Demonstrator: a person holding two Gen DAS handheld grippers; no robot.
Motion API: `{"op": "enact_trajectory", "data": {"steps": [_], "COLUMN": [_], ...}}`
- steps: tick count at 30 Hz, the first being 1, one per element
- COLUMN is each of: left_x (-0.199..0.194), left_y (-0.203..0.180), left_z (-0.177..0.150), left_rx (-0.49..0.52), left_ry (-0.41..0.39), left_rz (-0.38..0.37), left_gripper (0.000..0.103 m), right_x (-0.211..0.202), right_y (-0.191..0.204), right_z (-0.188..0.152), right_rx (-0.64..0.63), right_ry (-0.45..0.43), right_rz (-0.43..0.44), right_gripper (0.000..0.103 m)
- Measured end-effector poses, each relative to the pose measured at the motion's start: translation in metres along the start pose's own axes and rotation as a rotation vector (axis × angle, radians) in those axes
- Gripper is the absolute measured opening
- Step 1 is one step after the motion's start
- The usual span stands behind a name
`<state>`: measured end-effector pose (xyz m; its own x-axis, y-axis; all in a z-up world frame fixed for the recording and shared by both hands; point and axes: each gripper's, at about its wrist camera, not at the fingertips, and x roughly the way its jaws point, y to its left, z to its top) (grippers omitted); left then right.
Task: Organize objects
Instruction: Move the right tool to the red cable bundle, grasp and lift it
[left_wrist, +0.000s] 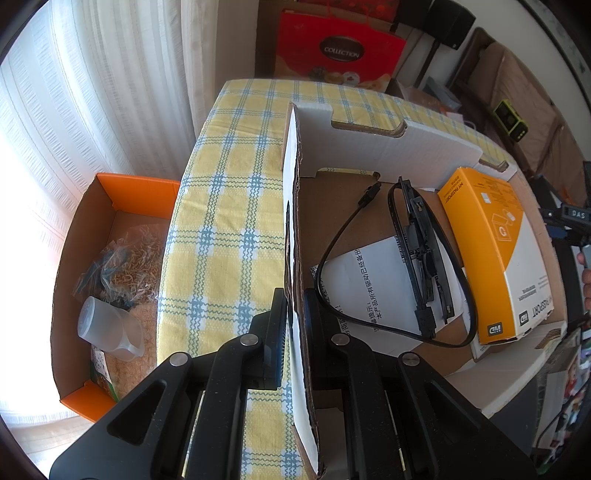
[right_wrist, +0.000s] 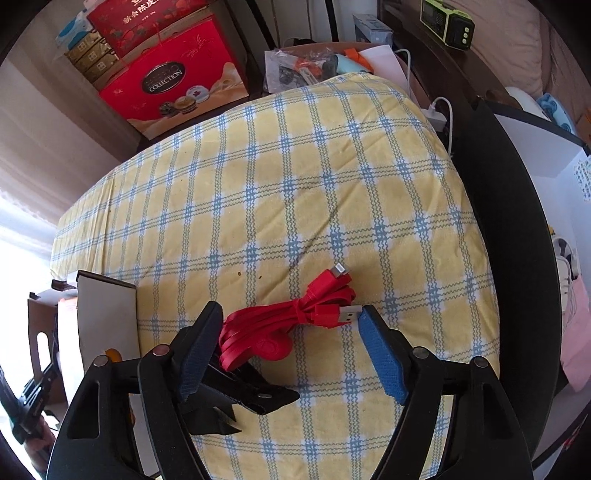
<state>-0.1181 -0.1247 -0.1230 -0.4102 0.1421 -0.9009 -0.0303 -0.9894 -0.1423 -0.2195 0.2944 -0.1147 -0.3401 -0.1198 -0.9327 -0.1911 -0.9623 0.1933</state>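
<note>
The yellow-and-blue checked tablecloth (right_wrist: 332, 192) lies bare and passable beyond the bundled red flat cable (right_wrist: 295, 317). A black folded strap with a zip (right_wrist: 243, 398) lies near the cable. At the left the white cardboard box's upright wall (left_wrist: 295, 258) bars the way; its brown floor (left_wrist: 332, 206) is crowded by a black looped cable (left_wrist: 391, 266) and an orange-and-white carton (left_wrist: 495, 251)

Glowing white along the left of the left wrist view — sheer curtains (left_wrist: 92, 110) letting daylight through. Covering the table, a yellow-and-blue checked cloth (right_wrist: 295, 192). Standing against the wall at upper centre, a red gift bag (left_wrist: 338, 55) marked COLLECTION. Sitting on the floor at lower left, an orange-rimmed carton (left_wrist: 92, 236) — bags and a cup crowding inside.
</note>
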Motion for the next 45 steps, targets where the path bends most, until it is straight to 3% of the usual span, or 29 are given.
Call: {"op": "enact_trajectory", "data": {"steps": [5,8,13,17,21,24,25,28,38,42,45], "left_x": [0.001,0.001,0.0,0.0,0.0,0.0,0.0,0.0,0.001,0.0,0.0], "left_y": [0.0,0.0,-0.001,-0.001,-0.001,-0.001,-0.001,-0.001,0.0,-0.001,-0.001], "left_z": [0.0,0.0,0.0,0.0,0.0,0.0,0.0,0.0,0.0,0.0,0.0], "left_rx": [0.004,0.003,0.004,0.003,0.003,0.004,0.004,0.004,0.005,0.0,0.001], "left_ry": [0.002,0.001,0.001,0.001,0.001,0.002,0.002,0.001,0.002,0.0,0.001], "left_rz": [0.002,0.002,0.002,0.002,0.002,0.002,0.002,0.002,0.003,0.001,0.002], "left_gripper": [0.008,0.008,0.008,0.008,0.008,0.008,0.008,0.008,0.008,0.008,0.008], "right_x": [-0.009,-0.014,-0.009,-0.003,0.007,0.011,0.011,0.012,-0.012,-0.008,-0.001], "right_y": [0.004,-0.003,-0.014,-0.009,0.002,0.009,0.01,0.012,0.017,0.02,0.019], "right_z": [0.003,0.0,-0.007,-0.008,-0.003,0.0,0.002,0.004,0.004,0.003,0.001], "right_rx": [-0.034,0.009,0.069,0.084,0.079,0.062,0.054,0.028,-0.02,-0.04,-0.046], "right_ry": [-0.046,-0.05,0.013,0.03,0.037,0.024,0.018,0.006,-0.054,-0.018,-0.008], "right_rz": [-0.001,-0.034,0.049,0.106,0.118,0.091,0.078,0.06,0.071,0.04,-0.02], "right_gripper": [0.073,0.076,0.075,0.06,0.053,0.05,0.041,0.033,0.018,0.022,0.04]}}
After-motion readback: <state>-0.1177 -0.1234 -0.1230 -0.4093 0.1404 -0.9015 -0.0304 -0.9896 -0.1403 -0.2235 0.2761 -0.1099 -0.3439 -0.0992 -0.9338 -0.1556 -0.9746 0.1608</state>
